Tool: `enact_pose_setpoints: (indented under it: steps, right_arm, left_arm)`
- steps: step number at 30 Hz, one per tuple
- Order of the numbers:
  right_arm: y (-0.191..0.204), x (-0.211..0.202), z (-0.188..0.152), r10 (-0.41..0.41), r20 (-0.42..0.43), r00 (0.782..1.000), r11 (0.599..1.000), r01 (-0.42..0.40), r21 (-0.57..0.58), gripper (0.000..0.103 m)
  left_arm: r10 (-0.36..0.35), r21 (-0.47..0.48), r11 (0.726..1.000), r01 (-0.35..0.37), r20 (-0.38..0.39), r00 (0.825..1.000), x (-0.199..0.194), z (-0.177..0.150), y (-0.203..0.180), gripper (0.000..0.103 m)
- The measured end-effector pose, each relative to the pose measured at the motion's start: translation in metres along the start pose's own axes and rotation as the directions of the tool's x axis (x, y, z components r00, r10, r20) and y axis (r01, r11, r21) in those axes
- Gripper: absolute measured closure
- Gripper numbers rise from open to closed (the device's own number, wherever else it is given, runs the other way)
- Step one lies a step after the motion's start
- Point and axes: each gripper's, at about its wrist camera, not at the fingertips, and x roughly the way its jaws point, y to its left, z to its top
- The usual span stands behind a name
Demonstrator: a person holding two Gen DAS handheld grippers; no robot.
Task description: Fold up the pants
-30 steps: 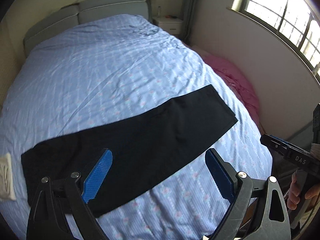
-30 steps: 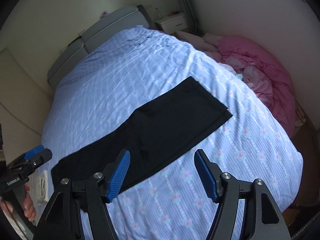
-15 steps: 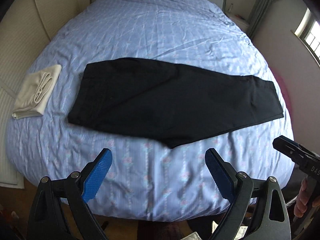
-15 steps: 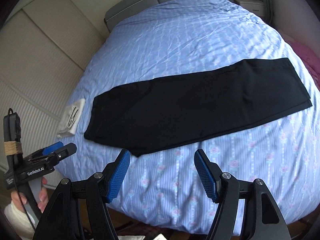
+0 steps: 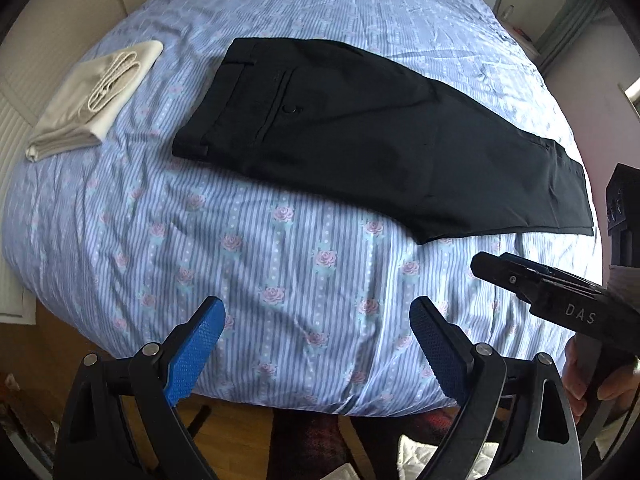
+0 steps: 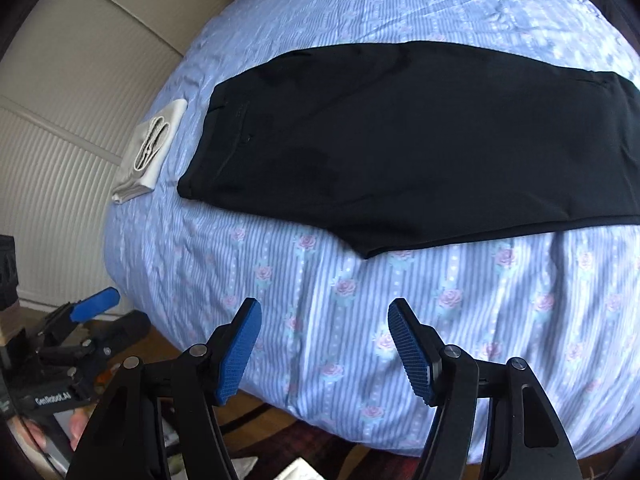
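Lying flat on bed [image 5: 280,272]: black pants [image 5: 360,132], legs stacked. Beside waistband: folded cloth [image 5: 96,92]. Left tongs [image 5: 316,344], right tongs [image 6: 325,344]: apart, empty.

On my right gripper [image 5: 560,296], as my left wrist camera sees it from the side, I can read the white letters "DAS" on the black body. On my left gripper [image 6: 76,320], seen from my right wrist camera, a small white label reads "GenRobot.AI". On the other things I find no text I can read
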Motion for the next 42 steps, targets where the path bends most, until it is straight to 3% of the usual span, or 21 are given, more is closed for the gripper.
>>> enact_pose_setpoints:
  steps: [7, 12, 16, 23, 30, 35, 37, 40, 42]
  right_arm:
    - [-0.017, 0.039, 0.017, -0.034, -0.042, 0.999, 0.999, 0.032, -0.036, 0.036]
    - [-0.046, 0.057, 0.025, -0.038, -0.082, 0.996, 0.999, 0.036, -0.028, 0.036]
    - [-0.053, 0.072, 0.030, -0.069, -0.107, 0.992, 0.994, 0.059, -0.096, 0.036]
    - [-0.039, 0.072, 0.044, -0.046, -0.065, 0.997, 0.974, 0.031, -0.223, 0.036]
    - [-0.038, 0.092, 0.039, 0.024, -0.119, 0.993, 0.970, -0.052, -0.238, 0.036]
    - [-0.010, 0.108, 0.038, 0.021, -0.097, 0.995, 0.937, -0.054, -0.346, 0.039]
    - [0.006, 0.101, 0.038, 0.030, -0.058, 0.998, 0.910, -0.052, -0.411, 0.039]
    - [0.024, 0.090, 0.034, 0.003, 0.035, 0.999, 0.856, 0.015, -0.516, 0.040]
    - [0.020, 0.101, 0.040, -0.013, 0.012, 1.000, 0.865, 0.017, -0.501, 0.044]
  left_arm:
    - [-0.012, -0.116, 0.993, 0.007, -0.040, 0.999, 0.031, -0.005, -0.011, 0.009]
    - [0.003, -0.156, 0.988, -0.008, -0.030, 1.000, 0.032, -0.007, -0.026, 0.009]
    - [0.036, -0.171, 0.984, -0.040, -0.024, 0.999, 0.029, -0.007, -0.034, 0.009]
    - [0.085, -0.199, 0.977, -0.083, -0.001, 0.996, 0.021, -0.006, -0.041, 0.009]
    - [0.106, -0.224, 0.968, -0.110, -0.031, 0.994, 0.026, -0.016, -0.042, 0.009]
    - [0.120, -0.240, 0.962, -0.131, -0.061, 0.991, 0.033, -0.025, -0.040, 0.009]
    - [0.125, -0.247, 0.959, -0.138, -0.067, 0.990, 0.034, -0.030, -0.039, 0.009]
    - [0.131, -0.257, 0.955, -0.146, -0.074, 0.989, 0.035, -0.035, -0.038, 0.009]
    - [0.131, -0.267, 0.953, -0.147, -0.076, 0.988, 0.034, -0.038, -0.037, 0.009]
